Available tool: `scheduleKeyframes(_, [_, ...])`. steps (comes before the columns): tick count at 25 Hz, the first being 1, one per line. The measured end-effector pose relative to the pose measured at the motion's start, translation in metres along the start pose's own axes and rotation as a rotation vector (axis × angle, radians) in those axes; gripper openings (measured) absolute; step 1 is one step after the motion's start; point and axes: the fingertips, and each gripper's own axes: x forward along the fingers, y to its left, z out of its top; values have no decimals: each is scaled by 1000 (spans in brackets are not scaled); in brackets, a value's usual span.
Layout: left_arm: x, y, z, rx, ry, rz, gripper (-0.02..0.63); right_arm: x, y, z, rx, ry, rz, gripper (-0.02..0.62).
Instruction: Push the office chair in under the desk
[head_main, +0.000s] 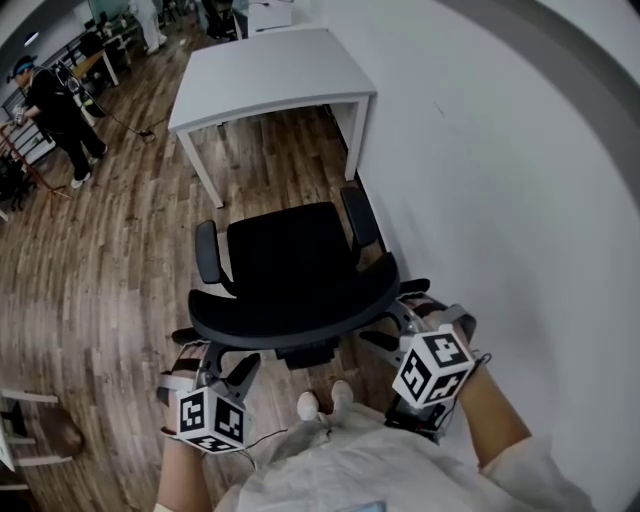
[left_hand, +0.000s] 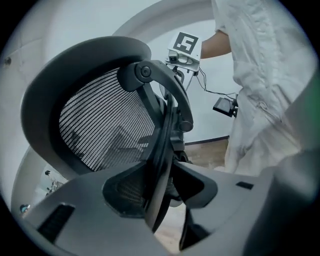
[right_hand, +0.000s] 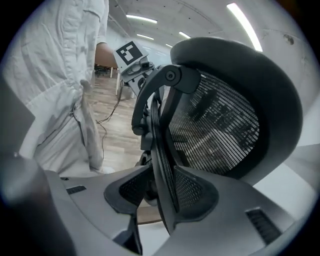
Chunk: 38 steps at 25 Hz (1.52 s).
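Four fingers (left_hand: 75, 205), chair backrest rim (left_hand: 162, 150) between pairs

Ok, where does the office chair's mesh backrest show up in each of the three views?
Head view: backrest at lower centre, seen from above as a dark curved rim.
Left gripper view: backrest fills the left and centre.
Right gripper view: backrest fills the centre and right.
Shared landmark: the person's white garment, at that view's bottom edge, right edge and left edge.

No words, numbers or brand names are legible. Only black-and-white square markers show, on the cubes of the left hand-held gripper (head_main: 222, 364) and right hand-held gripper (head_main: 398, 327).
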Motion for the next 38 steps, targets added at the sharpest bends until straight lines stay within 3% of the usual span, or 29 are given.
scheduleKeyframes(8, [7,3,-3,69,46,31,147,15,-3,-8,-126,131,-24,149])
scheduleKeyframes(38, [10,9,-3,19,65,-18,139,17,-7,-8,-69,187,6,133])
